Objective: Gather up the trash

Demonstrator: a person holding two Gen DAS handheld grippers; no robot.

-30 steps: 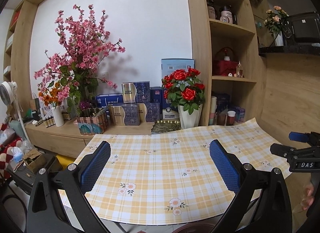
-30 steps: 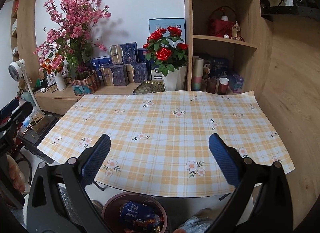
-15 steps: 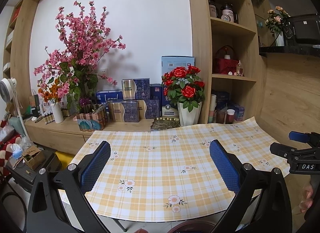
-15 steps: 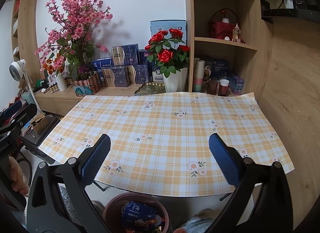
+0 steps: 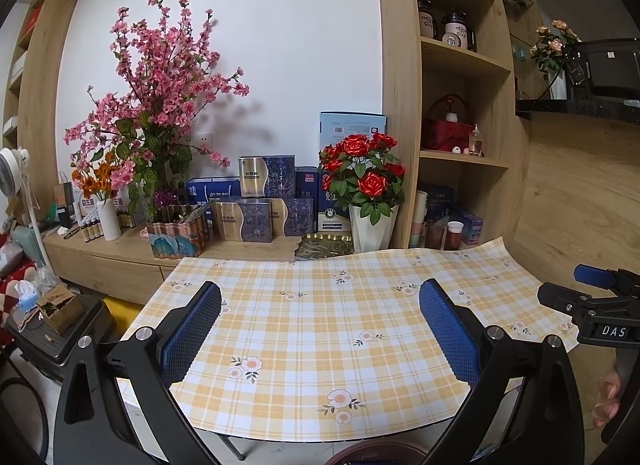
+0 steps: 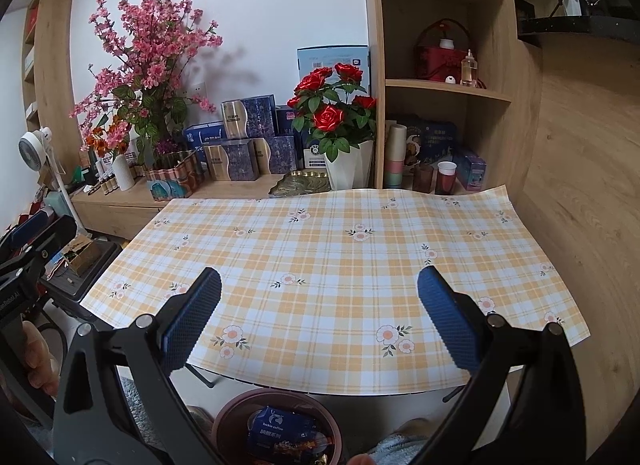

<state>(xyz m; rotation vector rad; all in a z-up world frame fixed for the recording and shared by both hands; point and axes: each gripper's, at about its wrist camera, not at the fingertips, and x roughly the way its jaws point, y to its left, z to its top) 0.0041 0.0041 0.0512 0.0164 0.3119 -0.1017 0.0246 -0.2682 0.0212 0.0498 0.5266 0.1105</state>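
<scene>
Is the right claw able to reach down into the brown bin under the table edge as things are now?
Probably yes. The right claw is open and holds nothing, and the brown bin sits below the near edge of the table, its open top uncovered, with wrappers inside. Nothing seems to block the way down.

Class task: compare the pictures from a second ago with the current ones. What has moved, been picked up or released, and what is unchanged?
Both cameras drifted slightly, so the checked tablecloth sits a little lower in each view. Nothing was gripped or released. The left gripper and right gripper remain open and empty, and the bin still holds wrappers.
</scene>
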